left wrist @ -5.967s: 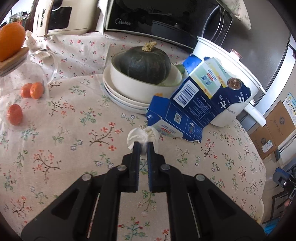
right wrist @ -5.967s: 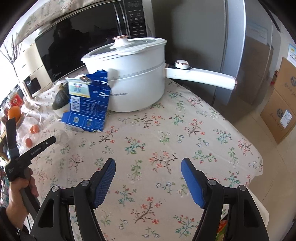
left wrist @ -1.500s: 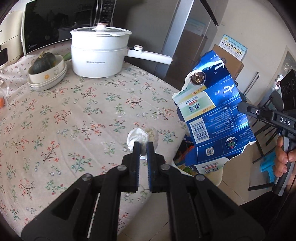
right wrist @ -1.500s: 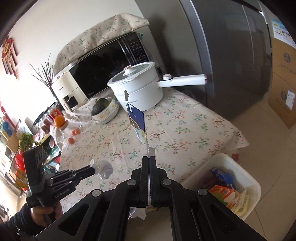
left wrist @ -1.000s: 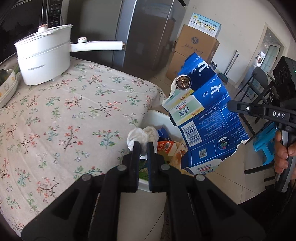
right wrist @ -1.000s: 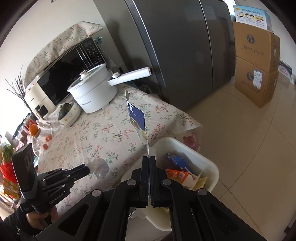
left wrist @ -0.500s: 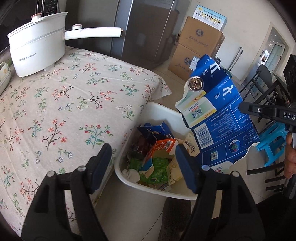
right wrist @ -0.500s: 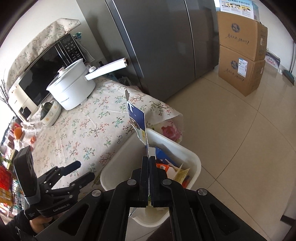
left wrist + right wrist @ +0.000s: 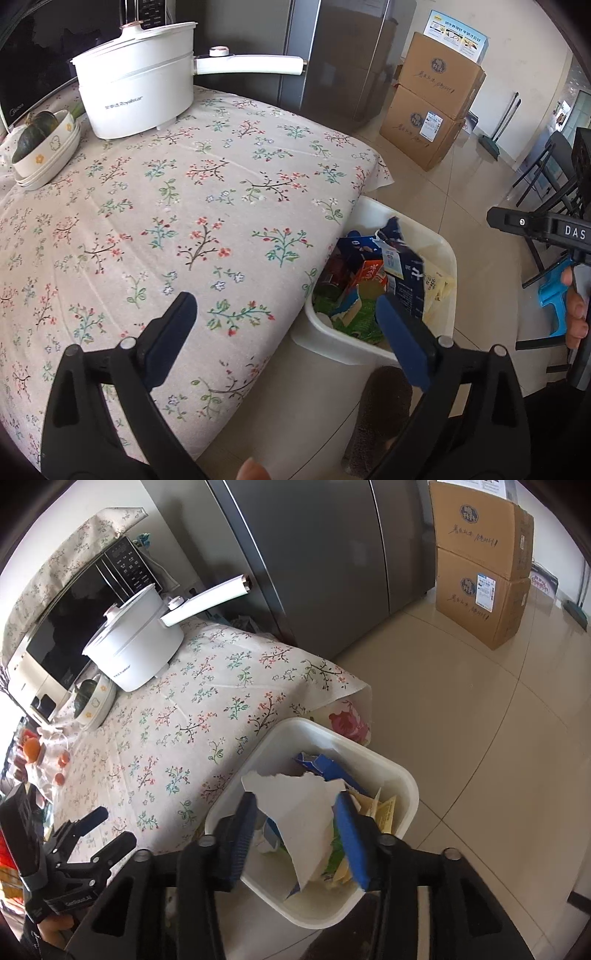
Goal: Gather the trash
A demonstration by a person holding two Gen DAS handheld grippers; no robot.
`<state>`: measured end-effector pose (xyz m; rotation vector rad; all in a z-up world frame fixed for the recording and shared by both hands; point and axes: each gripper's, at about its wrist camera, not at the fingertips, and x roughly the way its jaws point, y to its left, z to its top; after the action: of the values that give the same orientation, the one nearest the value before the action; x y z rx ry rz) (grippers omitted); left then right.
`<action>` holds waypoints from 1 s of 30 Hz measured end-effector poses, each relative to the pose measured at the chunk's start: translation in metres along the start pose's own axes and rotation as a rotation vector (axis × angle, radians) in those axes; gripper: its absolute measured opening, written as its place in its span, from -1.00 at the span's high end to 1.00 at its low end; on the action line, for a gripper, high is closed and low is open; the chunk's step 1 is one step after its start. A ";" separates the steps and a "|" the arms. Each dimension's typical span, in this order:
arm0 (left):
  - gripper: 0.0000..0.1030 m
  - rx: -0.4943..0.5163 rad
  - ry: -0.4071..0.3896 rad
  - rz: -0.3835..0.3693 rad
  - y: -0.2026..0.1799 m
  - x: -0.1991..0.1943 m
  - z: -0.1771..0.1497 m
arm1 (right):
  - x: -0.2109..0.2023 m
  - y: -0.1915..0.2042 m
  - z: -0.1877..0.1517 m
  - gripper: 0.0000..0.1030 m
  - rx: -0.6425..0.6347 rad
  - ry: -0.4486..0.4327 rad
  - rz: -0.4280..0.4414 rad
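Observation:
A white trash bin [image 9: 404,775] stands on the floor against the table's corner, holding several wrappers and cartons. The torn blue milk carton [image 9: 310,823] shows its white inside and lies loose over the bin, seen between my right gripper's [image 9: 295,801] opening jaws; the pads do not press on it. In the left wrist view the carton [image 9: 404,275] sits slanted among the rubbish in the bin [image 9: 369,350]. My left gripper [image 9: 282,314] hangs over the table's edge beside the bin, its jaws opening wide with nothing between them. A small white wad [image 9: 266,843] lies in the bin.
On the flowered tablecloth [image 9: 207,206] stand a white pot [image 9: 136,96] with a long handle and a bowl holding a green squash [image 9: 35,134]. A grey fridge [image 9: 332,554] and stacked cardboard boxes [image 9: 480,576] stand behind. Black chairs [image 9: 543,177] are to the right.
The left gripper let go of the white tissue and opened wide. The right gripper opened and the blue carton dropped from above the bin into it.

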<state>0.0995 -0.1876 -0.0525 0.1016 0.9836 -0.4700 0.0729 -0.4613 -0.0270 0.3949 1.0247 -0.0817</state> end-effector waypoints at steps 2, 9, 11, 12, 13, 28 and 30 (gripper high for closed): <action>-0.90 -0.015 -0.002 0.029 0.008 -0.007 -0.002 | -0.003 0.007 -0.001 -0.18 -0.014 -0.012 -0.001; -0.90 -0.088 0.011 0.136 0.036 -0.039 -0.019 | -0.010 0.039 -0.020 -0.45 -0.061 -0.002 -0.019; -0.90 -0.093 -0.007 0.193 0.040 -0.051 -0.025 | -0.018 0.055 -0.029 -0.66 -0.106 -0.030 -0.029; -0.90 -0.094 -0.019 0.227 0.041 -0.059 -0.029 | -0.022 0.064 -0.034 -0.69 -0.135 -0.046 -0.047; -0.90 -0.099 -0.035 0.255 0.043 -0.067 -0.033 | -0.026 0.072 -0.039 -0.71 -0.162 -0.062 -0.060; -0.95 -0.210 -0.169 0.358 0.072 -0.136 -0.092 | -0.067 0.166 -0.110 -1.00 -0.377 -0.256 -0.118; -0.95 -0.203 -0.176 0.372 0.072 -0.138 -0.093 | -0.066 0.175 -0.113 -1.00 -0.396 -0.271 -0.123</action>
<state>-0.0062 -0.0494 -0.0004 0.0577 0.8114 -0.0359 -0.0100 -0.2664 0.0262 -0.0412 0.7730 -0.0396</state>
